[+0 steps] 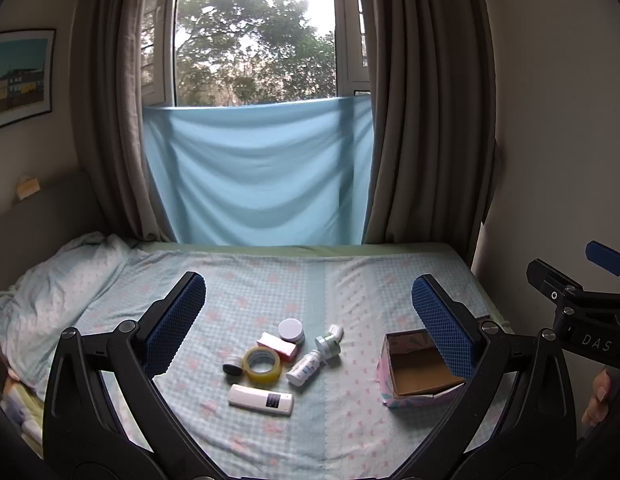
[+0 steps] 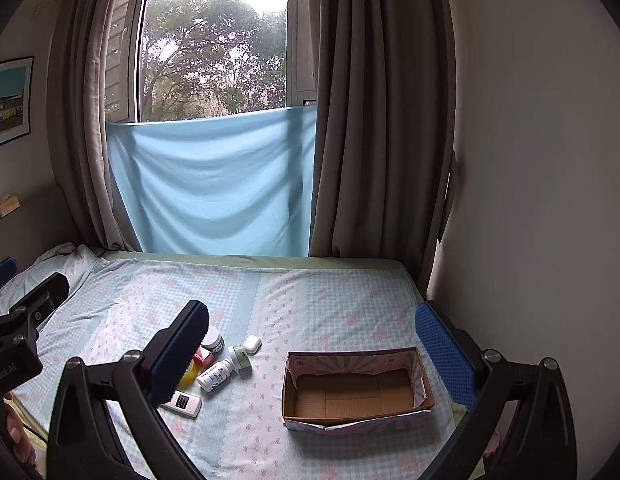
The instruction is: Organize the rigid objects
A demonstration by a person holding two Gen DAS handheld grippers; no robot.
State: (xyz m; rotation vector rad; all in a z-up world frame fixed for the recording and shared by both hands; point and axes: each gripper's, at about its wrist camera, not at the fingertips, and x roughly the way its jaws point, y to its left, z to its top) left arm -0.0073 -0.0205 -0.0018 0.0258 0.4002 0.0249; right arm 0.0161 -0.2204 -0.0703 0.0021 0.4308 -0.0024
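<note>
On the bed (image 1: 349, 280) the clutter sits in a tight cluster left of centre: a small dark jar (image 1: 232, 365) touching the tape roll (image 1: 262, 365), a white remote (image 1: 260, 400) just in front of them, then a pink carton (image 1: 278, 346) with a white-lidded jar (image 1: 291, 331) behind it, a white bottle (image 1: 305, 368) lying on its side, a green-banded jar (image 1: 327, 347) and a small white case (image 1: 335, 332). Right of the cluster, apart from it, stands the box (image 2: 355, 390) — cardboard inside, nothing in it. The left gripper (image 1: 310, 334) hangs above the bed, fingers spread wide, holding nothing; the right gripper (image 2: 313, 354) likewise — wide apart and bare.
</note>
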